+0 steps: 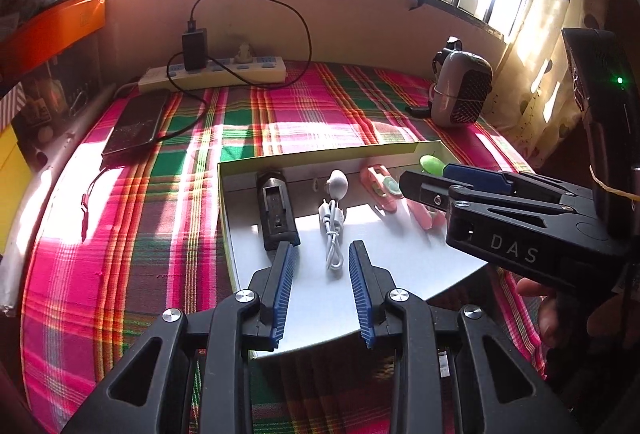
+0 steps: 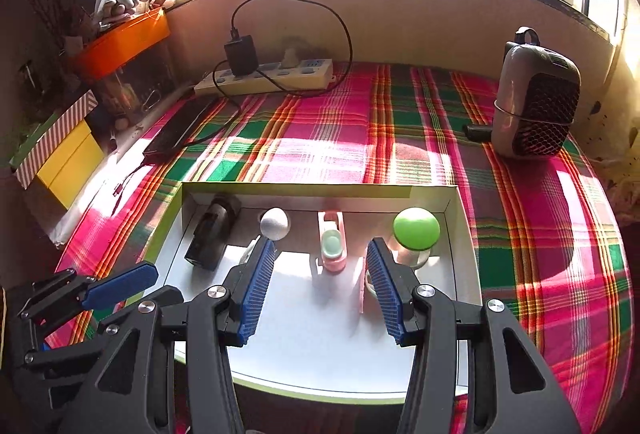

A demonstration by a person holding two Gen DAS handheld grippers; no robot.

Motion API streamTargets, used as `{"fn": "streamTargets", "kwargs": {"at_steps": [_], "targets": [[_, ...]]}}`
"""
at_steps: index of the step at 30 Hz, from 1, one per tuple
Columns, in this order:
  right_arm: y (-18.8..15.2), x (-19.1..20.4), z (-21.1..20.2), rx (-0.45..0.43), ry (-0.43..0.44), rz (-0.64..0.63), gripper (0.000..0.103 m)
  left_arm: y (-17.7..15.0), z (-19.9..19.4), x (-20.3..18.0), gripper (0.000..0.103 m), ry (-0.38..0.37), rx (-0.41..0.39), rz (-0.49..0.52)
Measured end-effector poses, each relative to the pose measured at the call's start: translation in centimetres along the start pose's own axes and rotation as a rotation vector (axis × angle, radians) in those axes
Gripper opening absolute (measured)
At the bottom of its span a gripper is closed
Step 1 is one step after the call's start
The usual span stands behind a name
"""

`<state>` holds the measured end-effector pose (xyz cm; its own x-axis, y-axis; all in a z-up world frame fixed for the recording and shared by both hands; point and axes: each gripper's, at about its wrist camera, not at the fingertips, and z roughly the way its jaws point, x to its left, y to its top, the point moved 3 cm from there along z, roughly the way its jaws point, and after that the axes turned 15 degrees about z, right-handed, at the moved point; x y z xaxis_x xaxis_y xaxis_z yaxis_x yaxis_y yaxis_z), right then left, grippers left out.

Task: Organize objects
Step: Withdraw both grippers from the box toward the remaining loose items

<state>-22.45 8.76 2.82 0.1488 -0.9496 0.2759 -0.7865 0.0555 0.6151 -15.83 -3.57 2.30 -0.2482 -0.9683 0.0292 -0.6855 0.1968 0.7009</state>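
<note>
Both tools, left tool [image 1: 322,294] and right tool [image 2: 316,290], gape empty above the white tray [image 2: 304,346]; coiled white cable [image 1: 333,234], left-centre, looks light and floppy—pinch its bundled middle.

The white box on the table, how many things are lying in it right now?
4 visible in the box, in a row: black device at left, white earphone with cable, pink gadget, green-capped bottle at right. The grippers may hide something smaller.

The right gripper [image 1: 404,190] body reads "DAS".
</note>
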Motion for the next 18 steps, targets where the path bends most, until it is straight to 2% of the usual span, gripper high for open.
{"fn": "streamTargets", "kwargs": {"at_steps": [8,18], "targets": [[-2.1,-0.6,-2.9,-0.038,0.002,0.027,0.050,-1.7,-2.1,-0.8,0.027,0.015,-0.029,0.005],[-5.8,-2.6,-6.4,-0.087,-0.055,0.060,0.050,-4.7,-4.3,0.3,0.027,0.002,-0.068,-0.054]]}}
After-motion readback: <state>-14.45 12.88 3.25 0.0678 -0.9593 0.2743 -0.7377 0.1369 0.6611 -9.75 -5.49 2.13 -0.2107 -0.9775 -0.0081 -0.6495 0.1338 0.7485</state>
